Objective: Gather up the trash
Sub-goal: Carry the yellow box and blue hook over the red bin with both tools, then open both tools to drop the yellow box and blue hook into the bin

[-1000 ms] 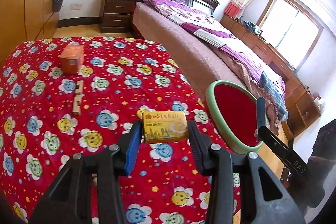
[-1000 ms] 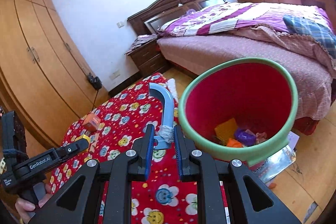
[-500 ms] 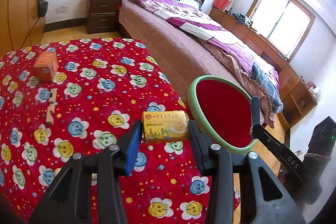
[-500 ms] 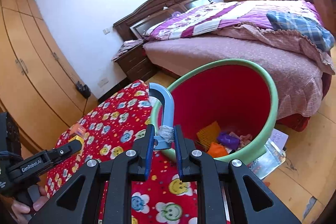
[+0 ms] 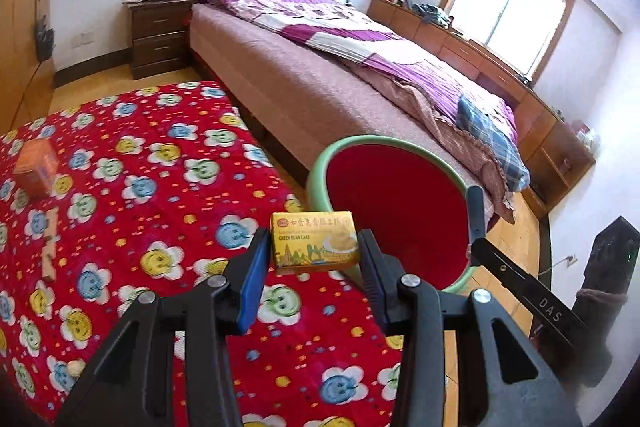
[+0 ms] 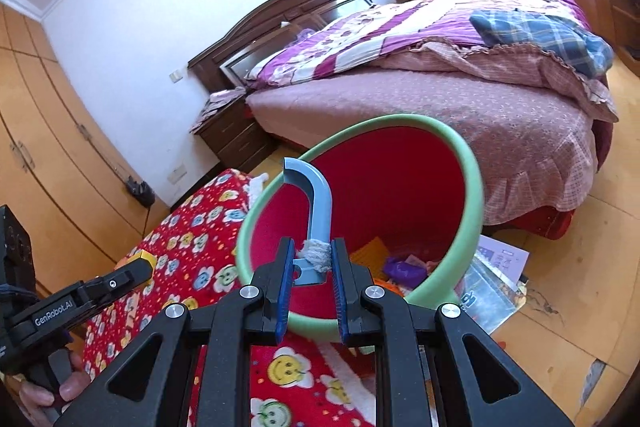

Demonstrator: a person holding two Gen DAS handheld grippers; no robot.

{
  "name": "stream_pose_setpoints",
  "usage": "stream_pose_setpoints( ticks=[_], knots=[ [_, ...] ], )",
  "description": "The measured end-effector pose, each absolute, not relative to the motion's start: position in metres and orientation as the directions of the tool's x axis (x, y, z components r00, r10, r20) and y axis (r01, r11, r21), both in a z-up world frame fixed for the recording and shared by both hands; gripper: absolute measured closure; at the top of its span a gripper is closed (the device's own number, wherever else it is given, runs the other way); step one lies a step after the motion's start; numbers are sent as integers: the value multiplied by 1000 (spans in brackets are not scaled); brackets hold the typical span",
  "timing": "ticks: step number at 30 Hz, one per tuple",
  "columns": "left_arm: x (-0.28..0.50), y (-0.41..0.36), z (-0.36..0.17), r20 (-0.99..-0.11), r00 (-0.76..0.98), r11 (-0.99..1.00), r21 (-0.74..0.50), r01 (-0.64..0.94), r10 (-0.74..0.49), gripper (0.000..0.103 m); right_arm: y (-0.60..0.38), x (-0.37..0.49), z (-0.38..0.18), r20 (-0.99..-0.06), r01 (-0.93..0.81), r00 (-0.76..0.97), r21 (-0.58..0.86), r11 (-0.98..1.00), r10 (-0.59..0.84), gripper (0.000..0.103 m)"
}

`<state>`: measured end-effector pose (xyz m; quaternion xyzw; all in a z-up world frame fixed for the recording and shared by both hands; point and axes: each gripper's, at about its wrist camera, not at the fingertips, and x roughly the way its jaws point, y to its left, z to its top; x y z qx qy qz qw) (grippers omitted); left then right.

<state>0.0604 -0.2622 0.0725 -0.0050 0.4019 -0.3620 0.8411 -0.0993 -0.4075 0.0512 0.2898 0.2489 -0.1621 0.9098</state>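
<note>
Left-wrist view, left to right: an orange box (image 5: 35, 167) and a strip of wooden blocks (image 5: 50, 247) lie apart on the red flowered cloth (image 5: 160, 155). At centre the left gripper (image 5: 314, 259), pointing forward and slightly downward, pinches a yellow green-bean-cake packet (image 5: 314, 242) by its two short ends; the packet is held level above the cloth's right-hand edge, just beside the green rim of the bin (image 5: 320, 163). The bin is tilted so that its red interior faces the camera. At far right the right gripper (image 5: 476, 223) reaches in from the lower right toward the bin's rim. Behind stands the bed (image 5: 320, 67).

Right-wrist view, left to right: the left gripper (image 6: 142, 265), gripped by a hand (image 6: 60, 393) at lower left, extends over the cloth (image 6: 192, 259) with the yellow packet (image 6: 145, 259) at its tip. At centre the right gripper (image 6: 312, 265) is clamped on the blue curved handle (image 6: 320, 203), wound with white string, that hooks on the bin's rim (image 6: 472, 179); assorted trash (image 6: 400, 265) lies inside
</note>
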Motion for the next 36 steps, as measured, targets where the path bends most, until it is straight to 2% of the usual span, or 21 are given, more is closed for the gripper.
stream_pose_setpoints(
  ticks=[16,29,33,36],
  knots=[
    [59,-324,60,-670,346,656,-282,700,-657,59,-435,-97,34,-573,489,798,435,756,-187,85],
    [56,-360,32,-726,275,628,-269,730,-630,58,-445,-96,21,-593,505,785,444,740,-181,84],
    [55,-360,31,-732,294,636,-239,734,-615,47,-445,-95,17,-598,507,782,447,737,-176,84],
    [53,-359,31,-729,304,634,-224,741,-613,46,-445,-94,15,-602,508,779,446,737,-172,84]
  ],
)
